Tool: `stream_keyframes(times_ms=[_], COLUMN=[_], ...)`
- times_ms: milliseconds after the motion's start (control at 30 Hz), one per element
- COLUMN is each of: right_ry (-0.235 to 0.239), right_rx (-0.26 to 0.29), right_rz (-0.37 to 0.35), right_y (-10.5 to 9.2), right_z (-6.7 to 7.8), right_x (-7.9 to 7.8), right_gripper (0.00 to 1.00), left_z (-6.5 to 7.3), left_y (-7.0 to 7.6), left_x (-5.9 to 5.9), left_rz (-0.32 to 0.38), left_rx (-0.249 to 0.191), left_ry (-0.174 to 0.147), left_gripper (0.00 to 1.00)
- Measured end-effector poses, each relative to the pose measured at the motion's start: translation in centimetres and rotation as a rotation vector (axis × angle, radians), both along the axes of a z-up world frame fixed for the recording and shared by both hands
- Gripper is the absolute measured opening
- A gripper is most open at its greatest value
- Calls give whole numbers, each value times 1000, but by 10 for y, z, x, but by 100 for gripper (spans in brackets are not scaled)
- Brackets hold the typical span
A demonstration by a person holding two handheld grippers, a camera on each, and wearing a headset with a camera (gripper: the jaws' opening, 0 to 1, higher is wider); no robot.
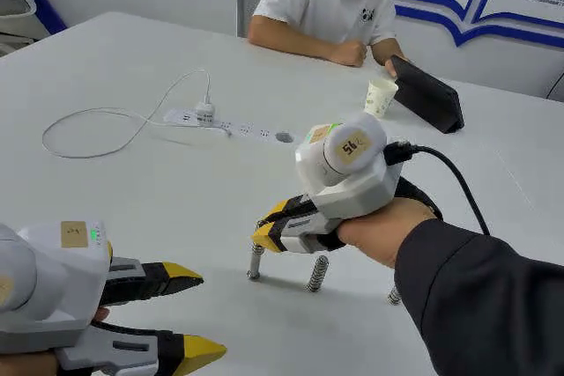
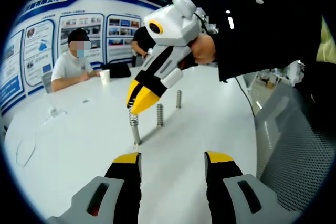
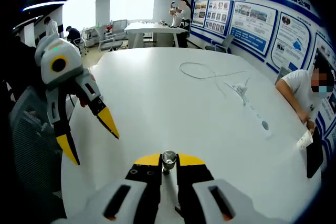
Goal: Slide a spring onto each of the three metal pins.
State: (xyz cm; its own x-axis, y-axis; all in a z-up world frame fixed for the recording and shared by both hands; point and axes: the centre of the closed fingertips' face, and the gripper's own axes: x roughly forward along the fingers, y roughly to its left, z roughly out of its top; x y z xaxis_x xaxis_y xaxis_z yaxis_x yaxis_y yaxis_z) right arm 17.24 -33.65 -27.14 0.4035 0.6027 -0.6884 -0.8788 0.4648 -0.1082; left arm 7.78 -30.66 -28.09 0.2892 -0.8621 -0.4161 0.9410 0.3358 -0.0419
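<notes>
While the left gripper [image 1: 198,314] sits at the lower left of the head view, its two yellow-tipped jaws are spread wide with nothing between them. Its own view shows the same gap, both jaws rising apart from the bottom edge over the bare white table [image 1: 176,191].

Toward the centre of the head view, the right gripper [image 1: 263,237] points down and left, held in a dark-sleeved hand [image 1: 383,231]. Its jaws are drawn close on a spring [image 3: 168,156], pinching it near the top. In the left gripper view the spring hangs upright below the yellow tips. Its lower end is on the upper part of the leftmost pin [image 1: 255,269], whose lower shaft is bare.

Just right of that stands the middle pin [image 1: 317,272], wrapped in coils. The third pin [image 1: 394,294] is further right, half hidden by the sleeve; in the left gripper view it looks coiled too.

Across the upper half of the head view, a looped white cable [image 1: 106,116] leads to a power strip [image 1: 225,125]. A paper cup [image 1: 381,96] stands near a seated person [image 1: 322,2].
</notes>
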Motion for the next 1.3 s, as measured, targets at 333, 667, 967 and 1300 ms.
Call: stream_keyframes(times_ms=[333, 667, 967, 1300], right_ry=[26, 46, 63, 68], right_rx=[-13, -33, -48, -58], right_rz=[-14, -17, -24, -26], right_y=[0, 1, 1, 0], right_z=[-17, -31, -41, -45], right_x=[1, -2, -5, -6], right_gripper=[12, 12, 12, 12], left_z=[-1, -3, -4, -2], left_y=[1, 1, 1, 2], left_x=[0, 1, 1, 1], left_rz=[5, 6, 7, 7], left_rx=[-3, -1, -1, -1], left_ry=[8, 13, 15, 14], left_gripper=[49, 49, 49, 49])
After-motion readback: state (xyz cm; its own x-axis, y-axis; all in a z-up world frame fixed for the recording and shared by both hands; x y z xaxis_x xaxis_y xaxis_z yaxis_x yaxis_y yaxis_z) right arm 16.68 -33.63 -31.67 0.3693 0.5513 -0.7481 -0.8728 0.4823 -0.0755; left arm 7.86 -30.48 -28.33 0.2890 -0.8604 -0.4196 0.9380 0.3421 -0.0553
